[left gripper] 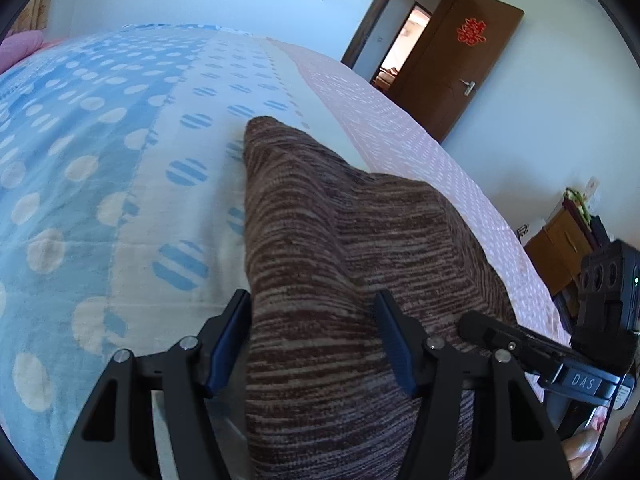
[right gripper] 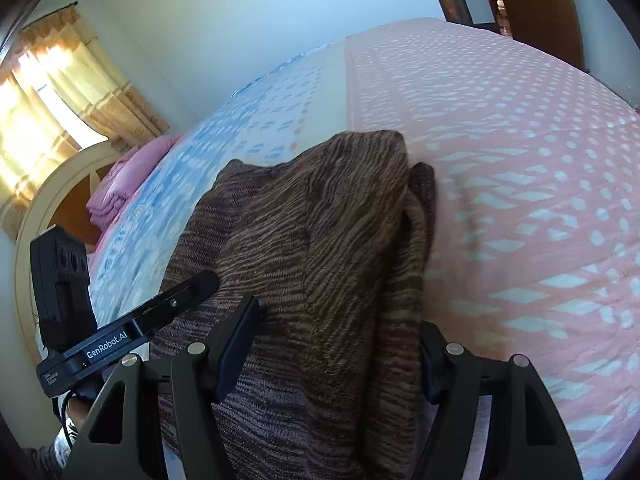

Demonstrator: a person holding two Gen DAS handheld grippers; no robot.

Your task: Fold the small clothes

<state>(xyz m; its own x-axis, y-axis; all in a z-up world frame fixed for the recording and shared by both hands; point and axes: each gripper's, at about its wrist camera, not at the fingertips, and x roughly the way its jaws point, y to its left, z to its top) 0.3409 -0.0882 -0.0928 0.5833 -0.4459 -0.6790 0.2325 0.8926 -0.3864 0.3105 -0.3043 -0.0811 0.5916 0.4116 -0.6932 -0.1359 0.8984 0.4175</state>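
A brown striped knit garment (left gripper: 340, 240) lies folded on the bed, its far corner pointing away from me. My left gripper (left gripper: 311, 300) is open over its near left part; the left pad is at the garment's edge and the right pad sits over the cloth. My right gripper (right gripper: 340, 316) is open astride the garment's (right gripper: 320, 220) right side, where bunched folds fill the gap between the jaws. A finger of the right gripper (left gripper: 476, 322) lies on the cloth beside the left one. A left finger (right gripper: 200, 280) shows in the right wrist view.
The bedspread (left gripper: 80, 160) is blue with pale dots, then white, then pink (right gripper: 520, 160) towards the right edge. A folded pink blanket (right gripper: 116, 188) lies by the headboard (right gripper: 40, 208). A brown door (left gripper: 460, 60) stands open; a wooden nightstand (left gripper: 560, 248) is beside the bed.
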